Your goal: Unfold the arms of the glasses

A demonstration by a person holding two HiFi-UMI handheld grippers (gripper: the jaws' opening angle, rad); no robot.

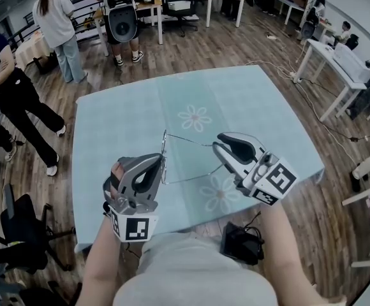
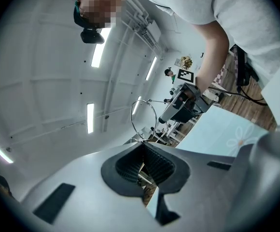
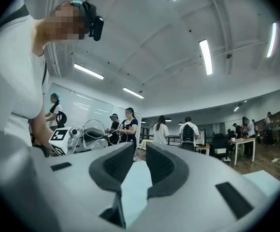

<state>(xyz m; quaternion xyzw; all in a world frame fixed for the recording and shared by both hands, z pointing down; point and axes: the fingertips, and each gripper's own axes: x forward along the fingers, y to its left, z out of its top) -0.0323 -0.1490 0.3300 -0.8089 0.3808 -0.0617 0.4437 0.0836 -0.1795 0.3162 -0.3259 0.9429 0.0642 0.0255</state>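
Left gripper [image 1: 158, 164] — held above the near edge of the table [image 1: 121, 113], which is covered in pale blue cloth with a flower print. Its jaws are pressed together on the rim of the glasses [image 1: 164, 158].

Glasses — thin wire frame, off the cloth, standing on edge at the left gripper's tip. Both slender arms run rightward from the frame.

Right gripper [image 1: 218, 146] — above the table's near-right part, facing the left one. Its jaws stand partly apart with nothing between them. The upper arm's end lies just beside its tip; contact cannot be told.
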